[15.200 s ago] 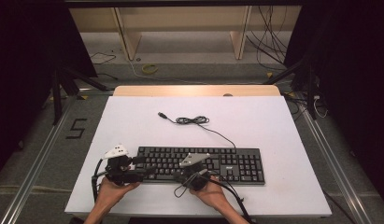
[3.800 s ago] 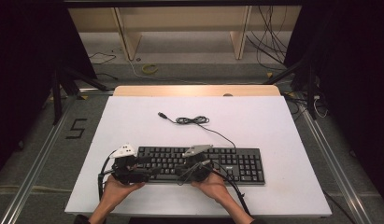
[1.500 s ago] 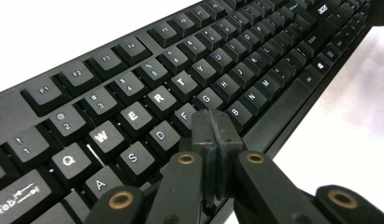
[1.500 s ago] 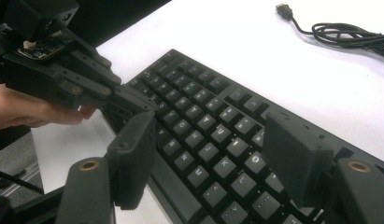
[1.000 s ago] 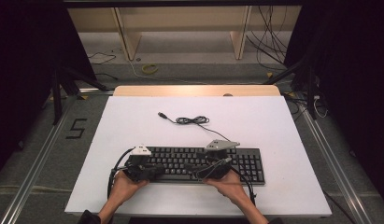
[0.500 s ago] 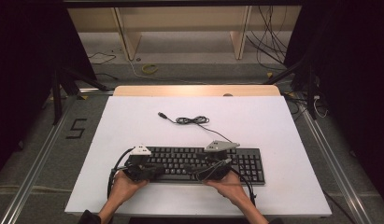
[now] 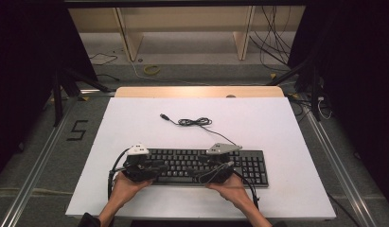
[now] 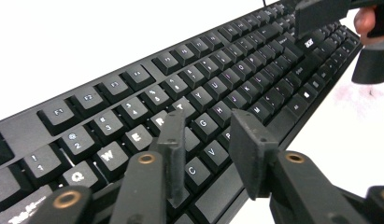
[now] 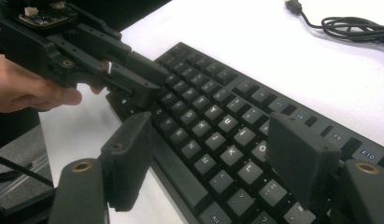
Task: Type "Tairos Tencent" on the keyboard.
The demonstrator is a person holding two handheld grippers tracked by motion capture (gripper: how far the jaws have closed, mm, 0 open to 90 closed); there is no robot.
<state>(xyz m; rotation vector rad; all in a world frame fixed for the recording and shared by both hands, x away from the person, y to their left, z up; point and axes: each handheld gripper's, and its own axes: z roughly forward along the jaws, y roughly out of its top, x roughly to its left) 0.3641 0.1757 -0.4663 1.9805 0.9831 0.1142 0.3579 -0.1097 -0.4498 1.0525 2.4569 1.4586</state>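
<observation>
Since a second ago, left gripper (image 7: 156, 167) jaws have just been opening, now partly spread with only keys beneath. One black plastic full-size keyboard (image 7: 206, 166) lies on one white table (image 7: 258, 123), long axis left to right, near the front edge. Right gripper (image 7: 198, 172) jaws stand wide apart, straddling the keyboard's near edge without pinching it.

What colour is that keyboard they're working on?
Black, with pale lettering on the keys; the keyboard shows best in the left gripper view.
</observation>
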